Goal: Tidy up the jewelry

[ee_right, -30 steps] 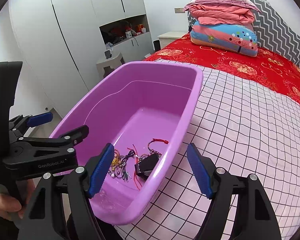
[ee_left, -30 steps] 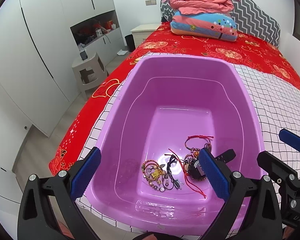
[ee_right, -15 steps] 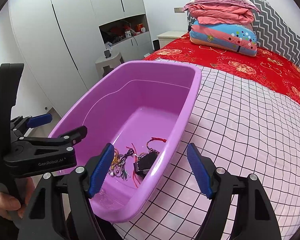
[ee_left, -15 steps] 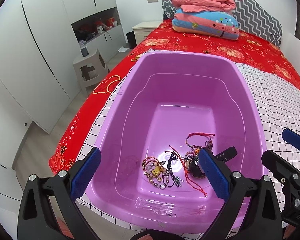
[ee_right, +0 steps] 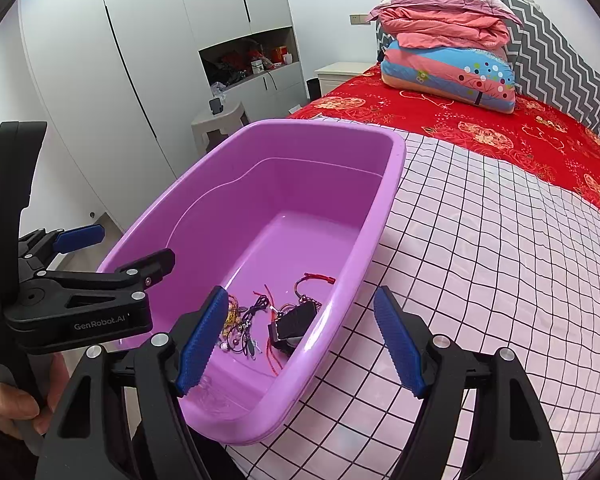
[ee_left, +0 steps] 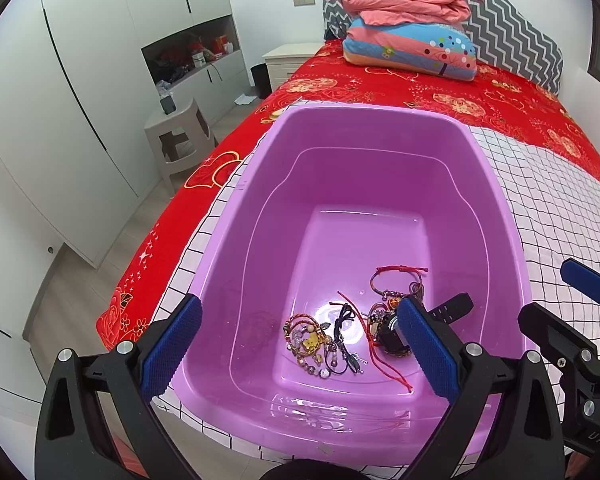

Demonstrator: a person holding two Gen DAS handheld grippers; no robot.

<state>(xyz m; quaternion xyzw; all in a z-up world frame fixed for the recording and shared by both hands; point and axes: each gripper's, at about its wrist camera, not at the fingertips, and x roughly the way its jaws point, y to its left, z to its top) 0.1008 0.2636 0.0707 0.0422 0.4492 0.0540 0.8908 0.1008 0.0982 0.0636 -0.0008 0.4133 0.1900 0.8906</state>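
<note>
Both grippers — left (ee_left: 298,346), right (ee_right: 300,340) — gaping, empty: lower slowly into purple tub (ee_left: 380,128), isolate one beaded bracelet (ee_left: 306,336) (tangled).

Both grippers, left (ee_left: 300,348) and right (ee_right: 302,342): black angular frames, silver screws, ribbed blue pads (ee_left: 172,346). White "GenRobot.AI" lettering; bare-skinned hand (ee_right: 10,402).

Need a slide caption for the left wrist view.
Open left gripper above purple tub holding tangled jewelry on the bed.
</note>
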